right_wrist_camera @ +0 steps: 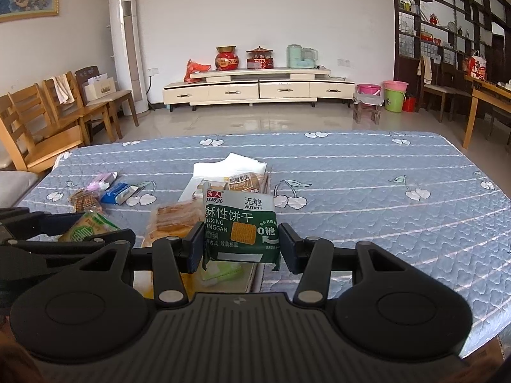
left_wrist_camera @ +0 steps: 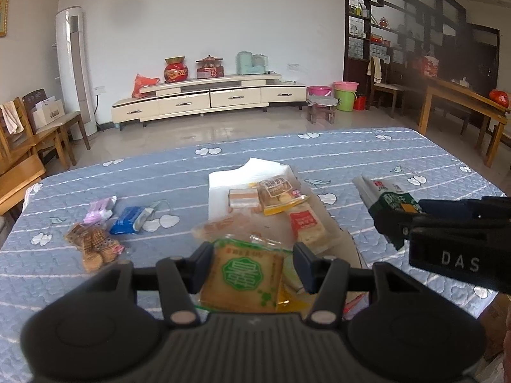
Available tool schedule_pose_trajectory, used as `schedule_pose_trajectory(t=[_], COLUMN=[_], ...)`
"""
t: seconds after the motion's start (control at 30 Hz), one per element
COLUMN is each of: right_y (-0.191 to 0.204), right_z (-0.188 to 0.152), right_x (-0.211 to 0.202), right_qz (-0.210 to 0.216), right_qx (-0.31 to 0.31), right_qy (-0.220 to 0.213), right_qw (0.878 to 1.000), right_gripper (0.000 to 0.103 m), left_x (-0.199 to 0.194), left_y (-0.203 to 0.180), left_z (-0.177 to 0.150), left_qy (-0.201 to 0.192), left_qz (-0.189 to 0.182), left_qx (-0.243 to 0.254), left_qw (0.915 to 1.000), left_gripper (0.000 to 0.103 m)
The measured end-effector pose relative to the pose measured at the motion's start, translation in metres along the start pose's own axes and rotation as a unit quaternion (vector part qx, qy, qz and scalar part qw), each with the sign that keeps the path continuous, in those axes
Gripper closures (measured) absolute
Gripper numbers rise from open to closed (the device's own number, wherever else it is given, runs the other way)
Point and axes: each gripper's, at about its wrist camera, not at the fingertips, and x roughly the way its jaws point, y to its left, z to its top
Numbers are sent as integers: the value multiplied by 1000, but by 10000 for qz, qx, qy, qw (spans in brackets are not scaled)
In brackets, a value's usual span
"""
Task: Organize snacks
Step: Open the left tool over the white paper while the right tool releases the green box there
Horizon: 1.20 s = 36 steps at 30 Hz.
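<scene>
My left gripper point(left_wrist_camera: 252, 263) is shut on a tan cracker packet with a green emblem point(left_wrist_camera: 244, 279), held above the open cardboard box point(left_wrist_camera: 346, 242) of snacks. My right gripper point(right_wrist_camera: 241, 239) is shut on a green and white biscuit packet point(right_wrist_camera: 240, 223), upright, over the same box point(right_wrist_camera: 255, 274); the packet also shows at the right of the left wrist view point(left_wrist_camera: 388, 206). Inside the box lie a red and white packet point(left_wrist_camera: 306, 223), a yellow-edged biscuit packet point(left_wrist_camera: 278, 194) and a clear wafer packet point(left_wrist_camera: 243, 198).
Loose snacks lie on the blue quilted table cover point(left_wrist_camera: 367, 153) to the left: a blue packet point(left_wrist_camera: 127, 220), a pink packet point(left_wrist_camera: 100, 209) and brown biscuit packets point(left_wrist_camera: 92, 244). A white sheet point(left_wrist_camera: 255, 172) sits behind the box. Wooden chairs point(right_wrist_camera: 38, 127) stand beyond the table's left edge.
</scene>
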Motion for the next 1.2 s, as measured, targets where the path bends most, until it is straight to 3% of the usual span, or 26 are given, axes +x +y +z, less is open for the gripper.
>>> schedule_pose_trajectory(t=[0.57,1.2], right_y=[5,9], right_z=[12,43], right_x=[24,90], right_qz=[156,505], right_qx=[36,-31], right_qy=[120,333], right_qw=[9998,9982], right_gripper=[42,42], left_x=[29,55], left_y=[-6,-22], left_z=[3,9], left_qy=[146,241], left_qz=[-96,-347], left_qx=[69,271], left_qw=[9998,9987], left_gripper=[49,48])
